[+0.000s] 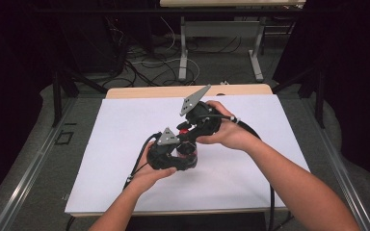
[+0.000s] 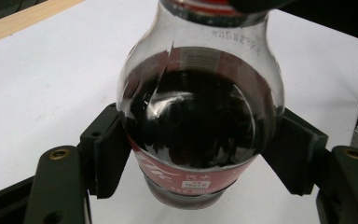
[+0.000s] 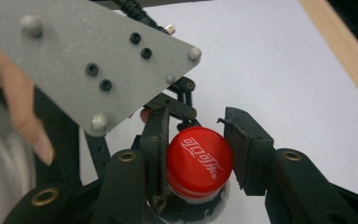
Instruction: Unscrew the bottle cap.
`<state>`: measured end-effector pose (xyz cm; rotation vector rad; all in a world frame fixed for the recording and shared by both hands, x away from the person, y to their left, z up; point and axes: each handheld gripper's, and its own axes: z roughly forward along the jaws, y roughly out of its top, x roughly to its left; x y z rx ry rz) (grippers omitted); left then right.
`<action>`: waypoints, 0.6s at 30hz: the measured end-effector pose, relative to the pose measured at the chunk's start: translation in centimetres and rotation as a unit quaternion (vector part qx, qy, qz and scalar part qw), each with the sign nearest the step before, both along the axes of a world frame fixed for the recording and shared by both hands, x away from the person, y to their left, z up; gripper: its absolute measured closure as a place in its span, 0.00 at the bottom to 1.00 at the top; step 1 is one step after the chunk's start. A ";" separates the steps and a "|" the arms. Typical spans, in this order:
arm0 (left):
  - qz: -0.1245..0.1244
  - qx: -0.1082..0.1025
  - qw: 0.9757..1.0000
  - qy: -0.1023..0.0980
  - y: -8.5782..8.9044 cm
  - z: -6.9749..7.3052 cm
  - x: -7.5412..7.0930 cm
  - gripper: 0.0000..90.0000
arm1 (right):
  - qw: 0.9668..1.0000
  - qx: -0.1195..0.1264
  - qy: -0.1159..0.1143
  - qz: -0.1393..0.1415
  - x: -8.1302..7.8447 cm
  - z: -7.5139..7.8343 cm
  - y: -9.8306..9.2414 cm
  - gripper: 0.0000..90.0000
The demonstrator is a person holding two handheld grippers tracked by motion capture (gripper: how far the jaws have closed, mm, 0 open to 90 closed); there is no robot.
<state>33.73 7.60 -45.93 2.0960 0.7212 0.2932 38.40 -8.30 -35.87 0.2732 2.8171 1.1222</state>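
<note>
Cola bottle (image 2: pixel 200 116) upright on the bench (image 1: pixel 125 144), body clamped in my left hand-held gripper (image 1: pixel 171 156). Right hand-held gripper (image 3: pixel 196 161) clamped on the red cap (image 3: pixel 199 161). Step looks like uncapping; next I'd twist the right wrist, left holding firm.
</note>
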 end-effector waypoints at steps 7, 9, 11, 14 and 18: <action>-0.005 0.003 1.000 -0.005 0.0 0.2 0.0 0.34 | 0.998 0.018 0.013 0.056 1.1 0.0 -0.9 0.68; -0.002 0.000 1.000 0.003 0.0 0.1 0.0 0.34 | 0.999 0.017 0.013 0.034 0.7 0.0 -0.8 0.59; 0.002 0.002 1.000 0.001 0.1 0.1 0.1 0.34 | 1.000 0.017 0.010 0.017 0.2 0.1 -0.6 0.54; 0.006 0.002 1.000 0.002 0.3 0.1 0.1 0.34 | 1.000 0.016 -0.003 -0.024 -0.7 0.2 -0.4 0.48; 0.018 0.000 1.000 -0.001 0.3 0.2 0.2 0.34 | 0.993 0.002 -0.032 -0.109 -1.9 0.2 -0.3 0.49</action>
